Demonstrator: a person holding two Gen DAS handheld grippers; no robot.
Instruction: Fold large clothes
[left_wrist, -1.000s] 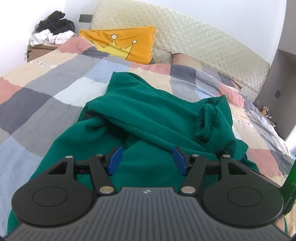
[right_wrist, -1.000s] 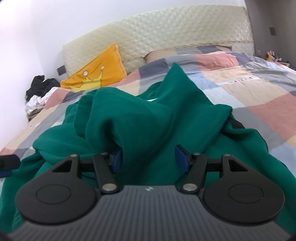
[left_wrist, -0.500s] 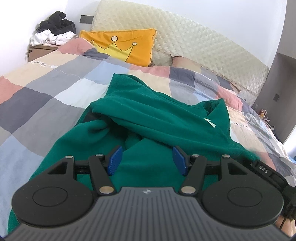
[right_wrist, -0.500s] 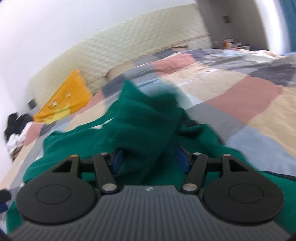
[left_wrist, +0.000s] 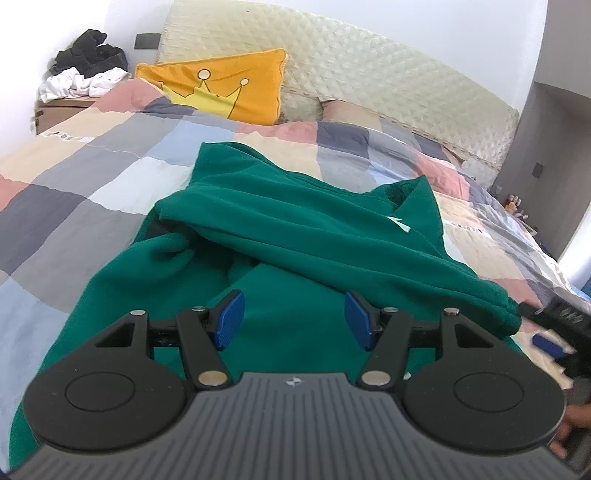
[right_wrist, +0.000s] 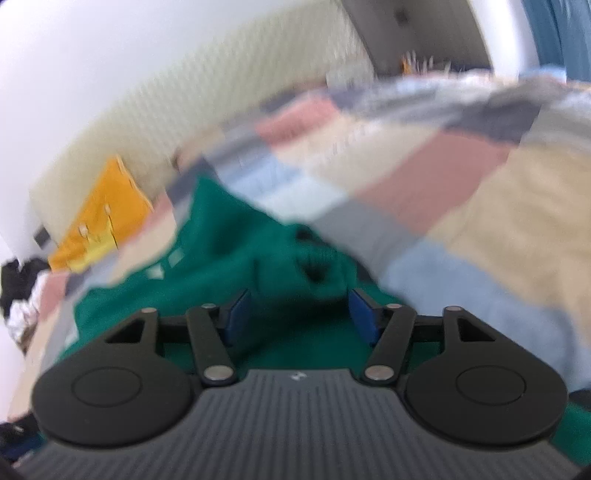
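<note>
Left gripper: the 2 blue fingertip pads stand wide apart, with no contact between them and nothing clamped. The unit points forward and slightly downward.

Right gripper: the 2 blue pads also stand wide apart. The right wrist view is motion-blurred. In the left wrist view, the right gripper appears at the right edge, blurred, just beside the left unit, with part of a hand behind it.
</note>
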